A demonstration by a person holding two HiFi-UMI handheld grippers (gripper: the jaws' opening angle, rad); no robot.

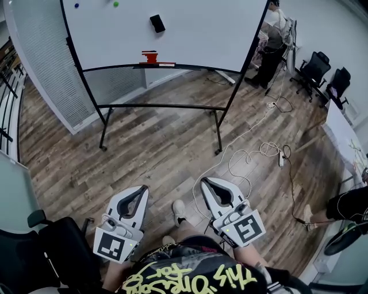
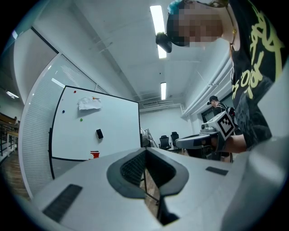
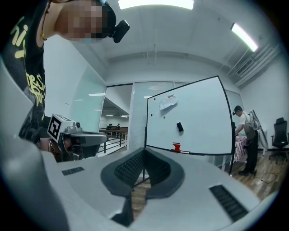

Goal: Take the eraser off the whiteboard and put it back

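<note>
**Two grippers closed and empty; eraser [image 1: 157, 23] on the whiteboard [image 1: 195, 34]**

Both grippers are held level and side by side over the wood floor [image 1: 161, 149], well apart from the whiteboard. The left gripper [image 1: 142, 188] is seen with its jaws brought together, tips touching, and nothing is caught between them. The right gripper [image 1: 204, 180] is closed in the same way, on nothing. The black eraser is stuck, tilted, to the face of the whiteboard near its upper middle, and is touched by neither gripper. Below it a red object [image 1: 150, 56] is set on the tray [image 1: 167, 65]. A blue dot [image 1: 76, 6] and a green dot [image 1: 115, 4] are seen near the board's top left, and a crumpled paper [image 2: 89, 103] is fixed above the eraser. A white cable [image 1: 269, 148] is laid in loops across the floor to the right of the stand. A person [image 1: 275, 40] is seen past the board's right edge, with chairs [image 1: 315, 68] further right.
</note>
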